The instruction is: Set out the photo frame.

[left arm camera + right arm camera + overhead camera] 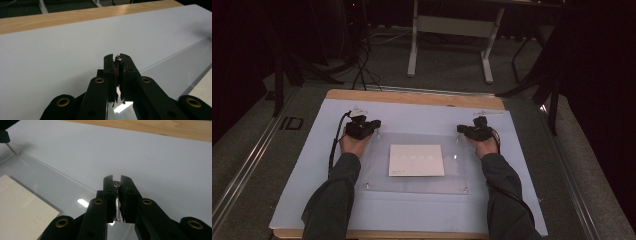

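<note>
A clear acrylic plate lies on a pale sheet, and a white card rests at its middle. My left gripper is over the plate's far left corner, my right gripper over its far right corner. The left gripper is shut on a thin metal pin whose round head shows between the jaw tips. Between the right gripper's jaws sits a similar pin, gripped shut. In the right gripper view, the other gripper's pin points down to the plate's corner.
The pale sheet covers a wooden table. Beyond the table stand a white desk frame and cables on a grey floor. The person's dark sleeves come in from the bottom.
</note>
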The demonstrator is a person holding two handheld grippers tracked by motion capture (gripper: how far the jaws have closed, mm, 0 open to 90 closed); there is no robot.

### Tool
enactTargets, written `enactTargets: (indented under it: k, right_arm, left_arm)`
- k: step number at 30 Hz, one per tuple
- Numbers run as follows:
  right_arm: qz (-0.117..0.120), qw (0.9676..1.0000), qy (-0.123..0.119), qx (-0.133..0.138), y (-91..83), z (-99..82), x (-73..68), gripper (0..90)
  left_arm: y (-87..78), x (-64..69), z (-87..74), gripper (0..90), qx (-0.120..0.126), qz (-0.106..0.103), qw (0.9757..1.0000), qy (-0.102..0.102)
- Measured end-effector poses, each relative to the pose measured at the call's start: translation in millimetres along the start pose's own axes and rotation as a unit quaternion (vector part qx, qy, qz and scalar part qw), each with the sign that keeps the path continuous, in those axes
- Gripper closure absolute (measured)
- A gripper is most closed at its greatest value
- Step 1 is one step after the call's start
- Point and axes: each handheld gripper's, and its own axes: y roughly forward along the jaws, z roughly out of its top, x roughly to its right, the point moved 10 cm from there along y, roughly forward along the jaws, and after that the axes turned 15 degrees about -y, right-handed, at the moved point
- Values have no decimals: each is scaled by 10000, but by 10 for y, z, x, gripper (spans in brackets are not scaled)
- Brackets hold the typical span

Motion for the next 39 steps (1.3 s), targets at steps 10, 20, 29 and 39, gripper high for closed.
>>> enactTargets:
  k: [10, 20, 29, 39]
  right_arm:
    - [84, 9997, 186, -92, 36, 25, 39, 844]
    - [76, 9988, 475, -123, 112, 70, 118, 855]
    - [-39, 9984, 541, -170, 150, 90, 143, 855]
    - [-208, 9996, 196, -90, 37, 61, 111, 838]
  left_arm:
    - [51, -25, 45, 855, -140, -18, 9997, -189]
    - [153, -56, 101, 853, -99, 148, 9989, -442]
    - [207, -79, 122, 849, -213, 255, 9977, -595]
    - [217, -85, 119, 851, -215, 186, 9965, -784]
